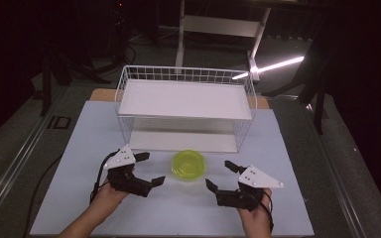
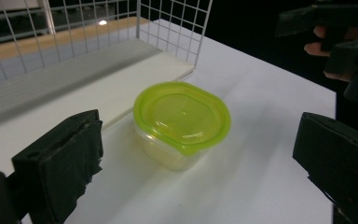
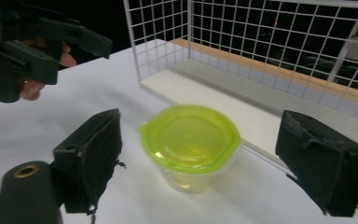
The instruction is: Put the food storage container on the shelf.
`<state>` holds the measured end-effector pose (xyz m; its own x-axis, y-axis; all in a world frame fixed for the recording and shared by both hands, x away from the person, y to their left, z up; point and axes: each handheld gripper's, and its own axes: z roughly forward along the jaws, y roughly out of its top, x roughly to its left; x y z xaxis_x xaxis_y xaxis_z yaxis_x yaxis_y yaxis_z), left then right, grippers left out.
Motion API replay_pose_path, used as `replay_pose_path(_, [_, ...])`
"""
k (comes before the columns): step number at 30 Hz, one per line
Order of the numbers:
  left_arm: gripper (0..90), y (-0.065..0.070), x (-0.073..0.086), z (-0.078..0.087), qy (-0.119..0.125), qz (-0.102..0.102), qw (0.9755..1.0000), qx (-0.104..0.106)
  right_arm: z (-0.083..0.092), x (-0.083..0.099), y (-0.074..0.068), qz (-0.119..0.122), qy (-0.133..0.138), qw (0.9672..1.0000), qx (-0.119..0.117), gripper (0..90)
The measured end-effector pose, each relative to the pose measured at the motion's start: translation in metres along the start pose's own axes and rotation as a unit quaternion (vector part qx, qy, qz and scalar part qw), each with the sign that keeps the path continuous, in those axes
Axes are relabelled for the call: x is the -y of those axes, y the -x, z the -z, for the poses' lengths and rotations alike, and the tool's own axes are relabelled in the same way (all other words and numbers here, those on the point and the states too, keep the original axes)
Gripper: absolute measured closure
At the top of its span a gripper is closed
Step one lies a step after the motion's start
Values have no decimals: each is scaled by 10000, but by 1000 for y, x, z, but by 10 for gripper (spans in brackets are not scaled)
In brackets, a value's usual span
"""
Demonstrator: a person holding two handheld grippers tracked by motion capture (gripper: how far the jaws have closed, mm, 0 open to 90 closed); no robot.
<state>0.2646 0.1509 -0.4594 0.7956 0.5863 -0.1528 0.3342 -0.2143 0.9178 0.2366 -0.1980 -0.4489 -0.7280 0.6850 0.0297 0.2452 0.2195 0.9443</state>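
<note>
A small clear tub with a lime-green lid (image 1: pixel 189 164) sits on the white table (image 1: pixel 79 148), just in front of a white wire rack (image 1: pixel 186 106). It looks light, thin-walled and slippery (best gripped across the sides, under the lid rim). The left gripper (image 1: pixel 146 168) and right gripper (image 1: pixel 221 176) flank it, jaws wide apart, holding nothing. The room beyond is dark.

Container (image 1: pixel 189 165): clear body, lime-green lid; wire rack (image 1: pixel 186 108): white grid mesh, white shelves; tabletop (image 1: pixel 79 148): plain white; both tools (image 1: pixel 149 169) (image 1: pixel 221 176): black with grey plates.
</note>
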Motion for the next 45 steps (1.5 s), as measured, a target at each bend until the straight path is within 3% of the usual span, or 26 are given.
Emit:
replay_pose_path(3, [43, -1, -4, -4, 41, 93, 9999, 48, -6, -5, 6, 44, 1, 10000, 55, 134])
replay_pose_path(5, [43, -3, -6, -9, -16, 286, 9995, 129, -10, -7, 9, 112, -45, 9998, 132, 135])
replay_pose_path(10, [41, -7, -10, -24, -215, 760, 9968, 156, -22, -9, 19, -217, 9, 9998, 41, 125])
replay_pose_path(12, [40, -7, -12, -31, -300, 688, 9969, 223, -28, -9, 22, -311, 8, 9995, 111, 128])
replay_pose_path(15, [42, -6, -15, -42, -460, 607, 9970, 161, -36, -7, 26, -425, -77, 9991, 5, 128])
replay_pose_path(17, [44, -6, -15, -47, -494, 587, 9969, 161, -42, -6, 28, -439, -192, 9988, 71, 139])
replay_pose_path(20, [62, -8, -14, -52, -531, 610, 9967, 110, -45, -4, 30, -432, -232, 9986, 185, 174])
replay_pose_path(22, [65, -13, -11, -57, -606, 709, 9956, 58, -49, -2, 33, -575, -327, 9975, 247, 199])
replay_pose_path(25, [146, -18, -8, -60, -639, 808, 9947, -14, -53, 1, 36, -700, -490, 9960, 270, 234])
replay_pose_path(26, [149, -19, -5, -64, -761, 938, 9927, -53, -56, 2, 38, -790, -571, 9950, 237, 252])
replay_pose_path(33, [162, -18, 3, -69, -899, 1089, 9897, -224, -67, 9, 40, -870, -815, 9926, 235, 316])
replay_pose_path(34, [207, -19, 4, -69, -925, 1133, 9891, -173, -69, 11, 40, -898, -881, 9917, 255, 324])
replay_pose_path(36, [223, -20, 7, -71, -957, 1307, 9865, -221, -70, 12, 40, -890, -892, 9915, 310, 334])
replay_pose_path(39, [316, -22, 9, -73, -998, 1484, 9834, -304, -76, 16, 41, -901, -1049, 9898, 352, 346])
replay_pose_path(45, [441, -24, 14, -81, -1246, 1693, 9769, -371, -86, 22, 40, -953, -1246, 9873, 258, 358])
